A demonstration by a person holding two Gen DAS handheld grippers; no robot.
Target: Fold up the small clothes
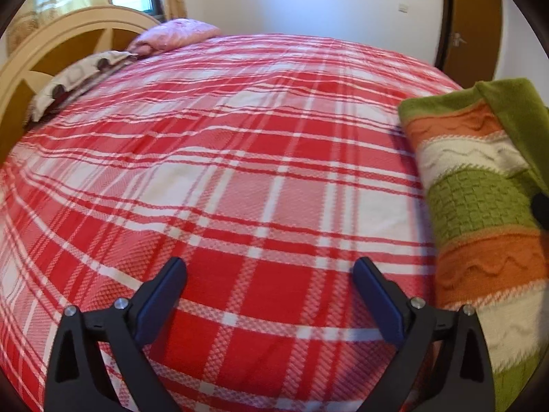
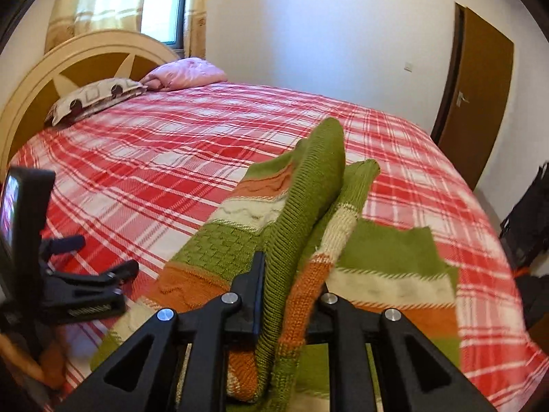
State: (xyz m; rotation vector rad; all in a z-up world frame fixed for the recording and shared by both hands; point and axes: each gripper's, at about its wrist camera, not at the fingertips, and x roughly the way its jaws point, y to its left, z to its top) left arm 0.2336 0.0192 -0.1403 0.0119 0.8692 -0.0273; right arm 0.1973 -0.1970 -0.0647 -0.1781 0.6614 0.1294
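Note:
A knitted sweater [image 1: 480, 189] with green, orange and cream stripes lies on the red plaid bedspread [image 1: 240, 171], to the right of my left gripper [image 1: 271, 264]. That gripper hangs open over bare bedspread with nothing between its fingers. In the right wrist view my right gripper [image 2: 288, 267] is shut on a lifted green ribbed fold of the sweater [image 2: 240, 240]. The fold rises between the jaws and hides the right finger's tip. The rest of the garment stays flat on the bed. The left gripper [image 2: 109, 253] shows at the left edge of this view, beside the sweater.
Two pillows, one patterned [image 2: 96, 99] and one pink [image 2: 185, 73], rest against the cream headboard [image 2: 85, 55] at the far end. A brown door [image 2: 477, 103] stands at the right wall. A dark object [image 2: 528, 223] sits off the bed's right side.

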